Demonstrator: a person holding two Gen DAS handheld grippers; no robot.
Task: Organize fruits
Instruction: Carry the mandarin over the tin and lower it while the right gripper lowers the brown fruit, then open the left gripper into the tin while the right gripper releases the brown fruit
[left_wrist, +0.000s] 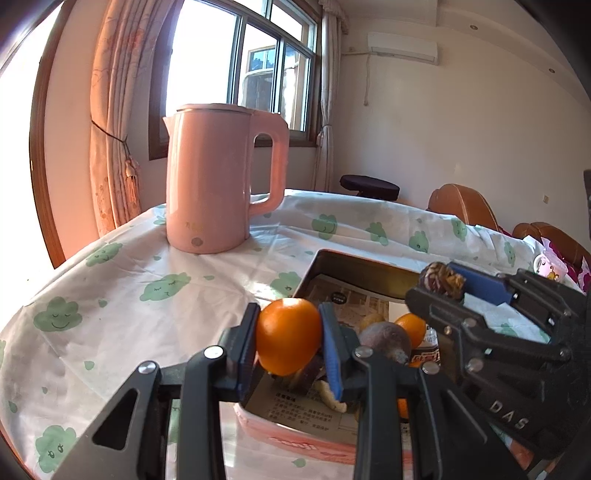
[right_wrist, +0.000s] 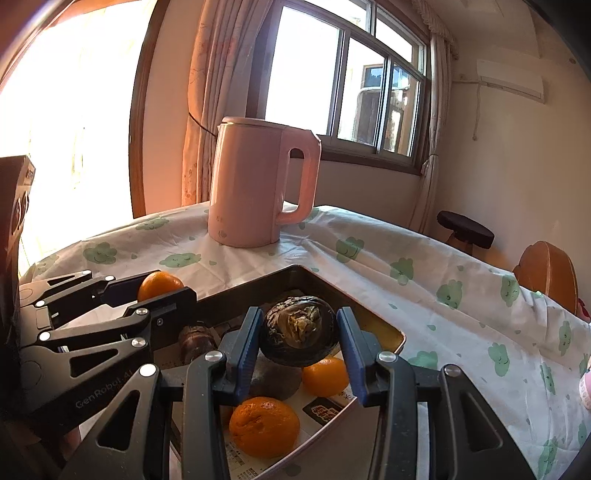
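kettle (right_wrist: 258, 188) on worktop (right_wrist: 424, 266) at 12 o'clock, behind tray (right_wrist: 258, 282) | two oranges (right_wrist: 264, 426) in tray at 6 o'clock | stool (right_wrist: 466, 225) at 2 o'clock beyond worktop

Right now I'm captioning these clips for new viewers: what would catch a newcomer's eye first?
Probably the tall pink kettle, standing on the cloud-print tablecloth before a bright window. Next, the left tool shut on an orange, and beside it the right tool shut on a dark wrinkled fruit. Both hang over a metal tray holding more oranges.
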